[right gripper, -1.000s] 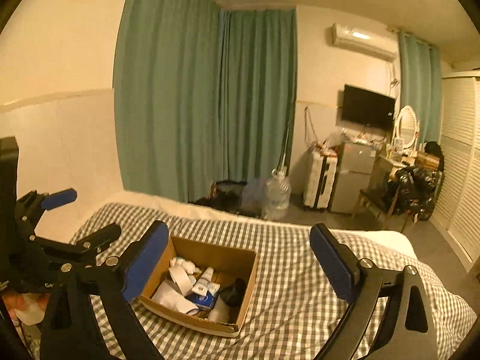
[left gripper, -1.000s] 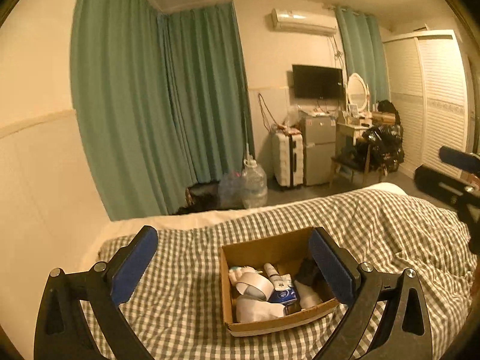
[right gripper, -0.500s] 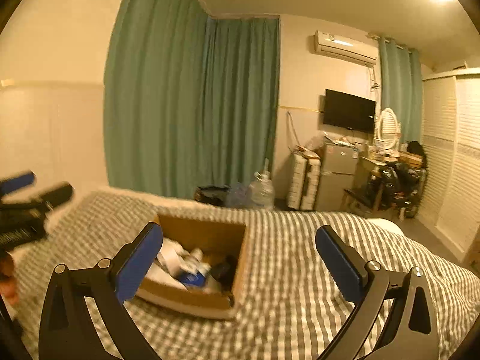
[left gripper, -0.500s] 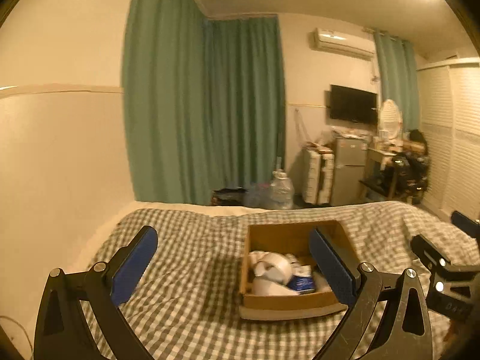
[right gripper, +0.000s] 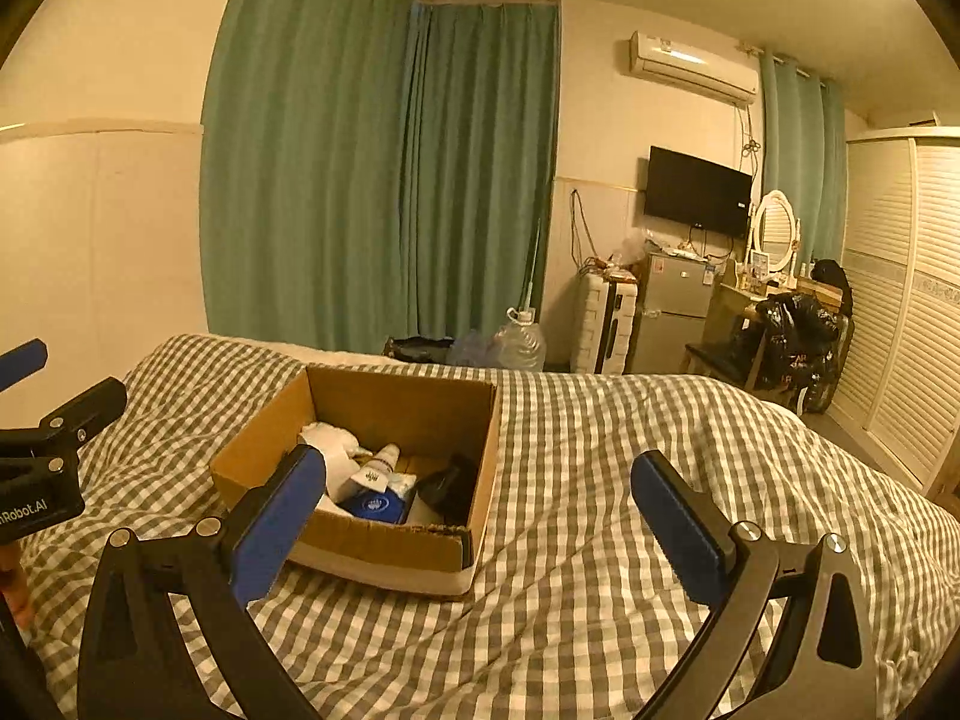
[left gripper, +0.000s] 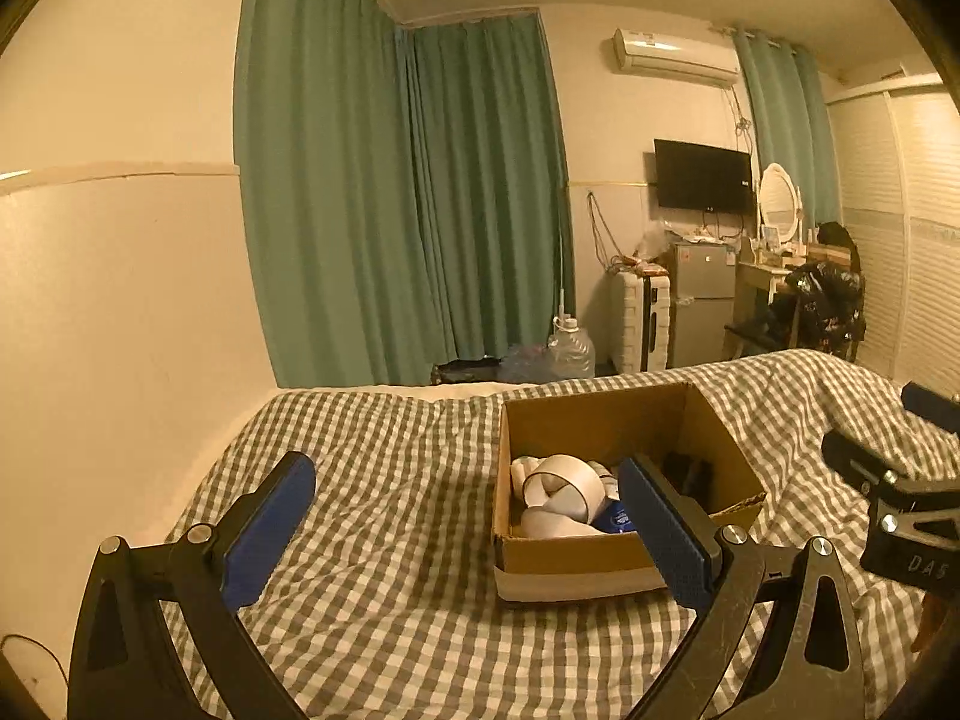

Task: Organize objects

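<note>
The cardboard box (right gripper: 384, 468) sits on the checked bed cover (right gripper: 600, 480), its contents piled inside. Both tools are spread wide and hold nothing. From your right tool (right gripper: 480, 504) the box lies ahead and left; from your left tool (left gripper: 462, 516) it lies ahead and right, overlapped by the right pad. Neither is clearly nearer.
</note>
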Demonstrator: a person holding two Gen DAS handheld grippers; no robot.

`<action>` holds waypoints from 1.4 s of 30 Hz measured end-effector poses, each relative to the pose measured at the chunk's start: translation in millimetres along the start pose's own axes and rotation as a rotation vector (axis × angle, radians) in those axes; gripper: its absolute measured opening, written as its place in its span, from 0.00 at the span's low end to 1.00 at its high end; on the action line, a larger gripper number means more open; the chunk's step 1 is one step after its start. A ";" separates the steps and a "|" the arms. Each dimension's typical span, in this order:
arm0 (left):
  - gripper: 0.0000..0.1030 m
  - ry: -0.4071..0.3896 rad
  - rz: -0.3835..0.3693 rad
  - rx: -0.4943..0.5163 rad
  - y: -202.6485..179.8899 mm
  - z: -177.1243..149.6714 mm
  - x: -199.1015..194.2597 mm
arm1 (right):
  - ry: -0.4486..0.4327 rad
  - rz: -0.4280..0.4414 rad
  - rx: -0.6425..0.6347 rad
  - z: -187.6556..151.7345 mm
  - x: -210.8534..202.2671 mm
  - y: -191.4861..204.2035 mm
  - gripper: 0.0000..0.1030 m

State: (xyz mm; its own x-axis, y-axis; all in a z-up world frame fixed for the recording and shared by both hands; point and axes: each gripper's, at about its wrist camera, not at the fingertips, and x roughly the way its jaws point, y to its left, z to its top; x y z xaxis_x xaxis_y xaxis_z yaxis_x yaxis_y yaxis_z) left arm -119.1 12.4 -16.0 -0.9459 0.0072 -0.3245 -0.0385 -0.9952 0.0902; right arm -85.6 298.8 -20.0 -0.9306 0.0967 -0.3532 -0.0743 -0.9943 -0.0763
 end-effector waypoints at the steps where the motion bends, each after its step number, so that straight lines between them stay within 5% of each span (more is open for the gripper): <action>1: 1.00 0.003 -0.002 -0.002 0.6 -0.5 -0.9 | 0.006 0.002 -0.005 -0.8 1.0 0.5 0.99; 42: 1.00 0.045 -0.041 -0.042 2.9 -8.8 4.5 | 0.038 -0.009 0.007 -11.0 1.5 -0.1 0.99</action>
State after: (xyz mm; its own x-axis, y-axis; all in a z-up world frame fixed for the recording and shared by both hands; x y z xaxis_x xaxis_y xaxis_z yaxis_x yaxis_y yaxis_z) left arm -120.7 8.8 -25.5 -0.9281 0.0445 -0.3696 -0.0624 -0.9974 0.0366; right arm -83.0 299.6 -30.8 -0.9158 0.1067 -0.3873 -0.0850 -0.9937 -0.0730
